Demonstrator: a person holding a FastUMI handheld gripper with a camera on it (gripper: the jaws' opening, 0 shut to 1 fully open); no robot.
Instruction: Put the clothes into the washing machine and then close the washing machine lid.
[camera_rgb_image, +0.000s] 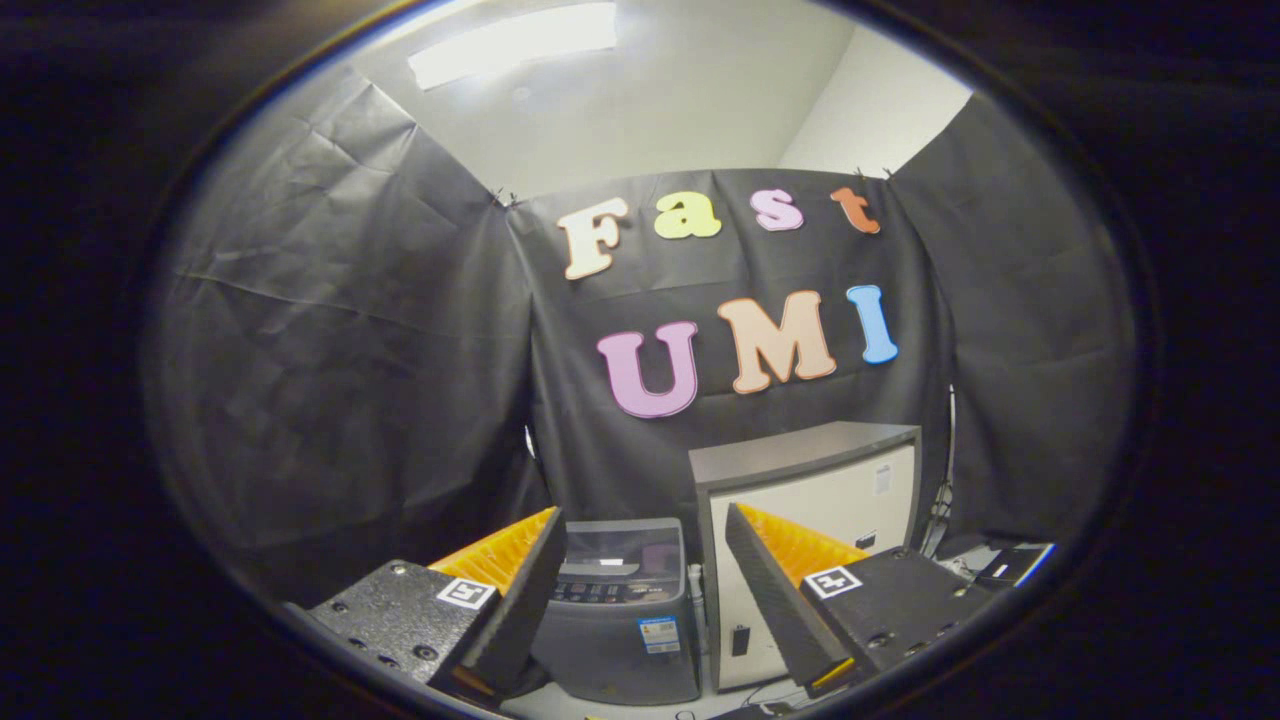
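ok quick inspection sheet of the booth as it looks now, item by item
surface: pale floor under the machines
job's things: washer ahead between the fingers, lid looks shut; clothes nothing seen
clutter: dark items beyond the right finger, too small to tell
grippers: gripper with jaws wide open, holding nothing, well short of the washer
cables: thin cords right of the cabinet
surroundings: cabinet right of the washer, black cloth wall, ceiling light

1. A staged recording booth, not a lived-in home: black cloth walls (340, 330) are clipped up under a white ceiling (650, 110).
2. A small washing machine (620, 620) and grey cabinet (810, 480) stand as props.
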